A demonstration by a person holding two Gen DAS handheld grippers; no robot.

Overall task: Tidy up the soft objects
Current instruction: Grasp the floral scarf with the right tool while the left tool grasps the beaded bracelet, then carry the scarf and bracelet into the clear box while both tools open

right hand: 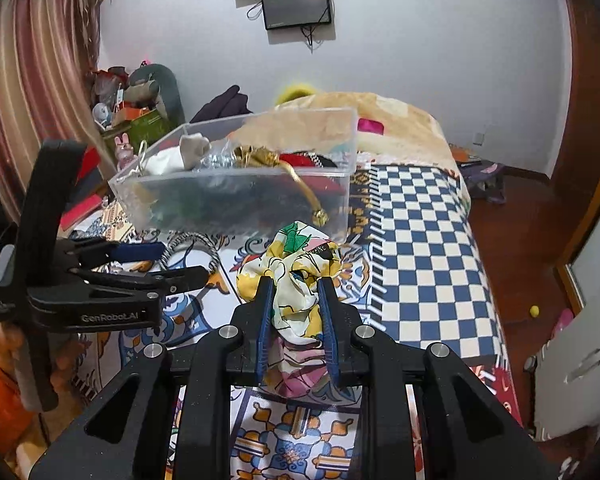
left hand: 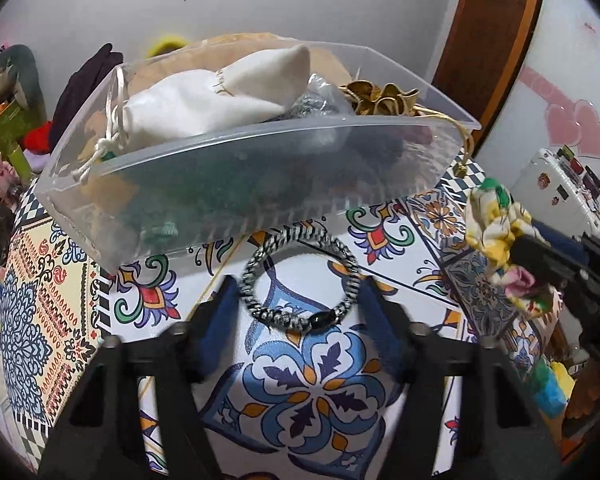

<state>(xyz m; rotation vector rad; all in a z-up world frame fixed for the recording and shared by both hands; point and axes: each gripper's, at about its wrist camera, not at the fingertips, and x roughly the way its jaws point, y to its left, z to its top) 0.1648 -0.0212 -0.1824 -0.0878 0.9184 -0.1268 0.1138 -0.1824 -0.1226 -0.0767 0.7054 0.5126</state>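
Observation:
A black-and-white braided hair tie (left hand: 300, 280) lies on the patterned tablecloth just in front of a clear plastic box (left hand: 256, 184). My left gripper (left hand: 296, 300) is open, its fingers on either side of the hair tie, just above it. The box holds a white drawstring pouch (left hand: 204, 100), a gold scrunchie (left hand: 380, 98) and dark items. My right gripper (right hand: 294, 288) is shut on a yellow floral scrunchie (right hand: 296, 264), held above the cloth to the right of the box (right hand: 240, 184). The scrunchie also shows in the left wrist view (left hand: 496, 236).
The tablecloth (left hand: 312, 388) has colourful tile patterns and a blue-white checked part (right hand: 424, 248) on the right. Clutter of toys and boxes (right hand: 136, 112) stands at the back left. A wooden floor (right hand: 520, 240) lies to the right.

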